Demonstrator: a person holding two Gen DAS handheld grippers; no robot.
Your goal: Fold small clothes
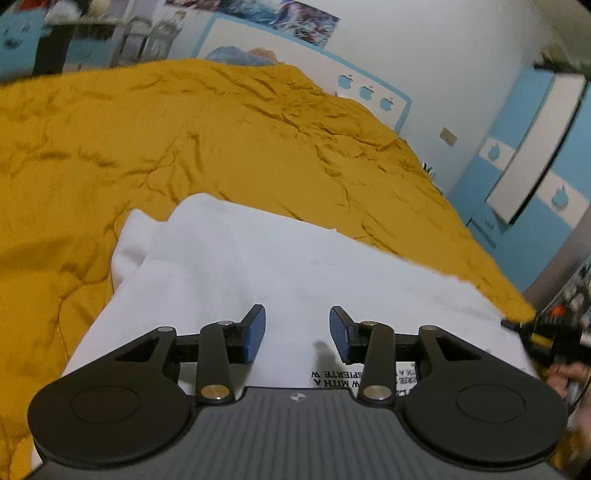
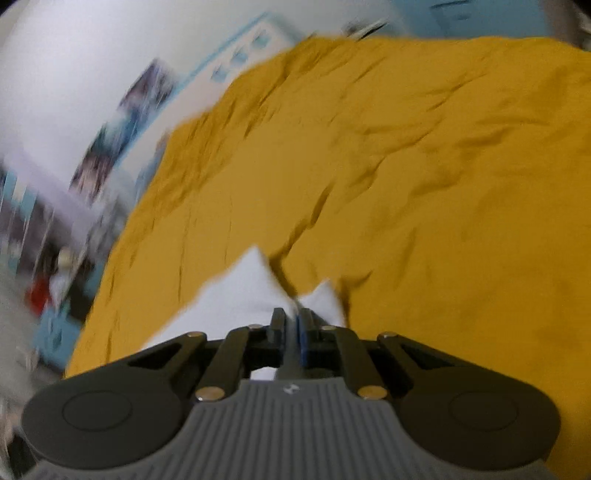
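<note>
A white garment [image 1: 258, 266] lies spread on a mustard bed cover [image 1: 184, 129], with black printed lettering [image 1: 332, 382] showing near my left gripper. My left gripper [image 1: 297, 326] hovers over the garment's near part, its blue pads apart with nothing between them. In the right wrist view my right gripper [image 2: 291, 314] is shut on a corner of the white garment [image 2: 240, 291], and cloth bunches up on both sides of the fingertips. That view is blurred. In the left wrist view the right gripper [image 1: 532, 328] shows at the garment's far right corner, with a hand [image 1: 565, 376] behind it.
The mustard cover [image 2: 406, 166] stretches wide and wrinkled beyond the garment. A blue and white wardrobe [image 1: 535, 147] stands past the bed's right side. A white wall with posters [image 1: 306, 18] runs behind the bed. Furniture and clutter [image 2: 44, 288] stand off the left edge.
</note>
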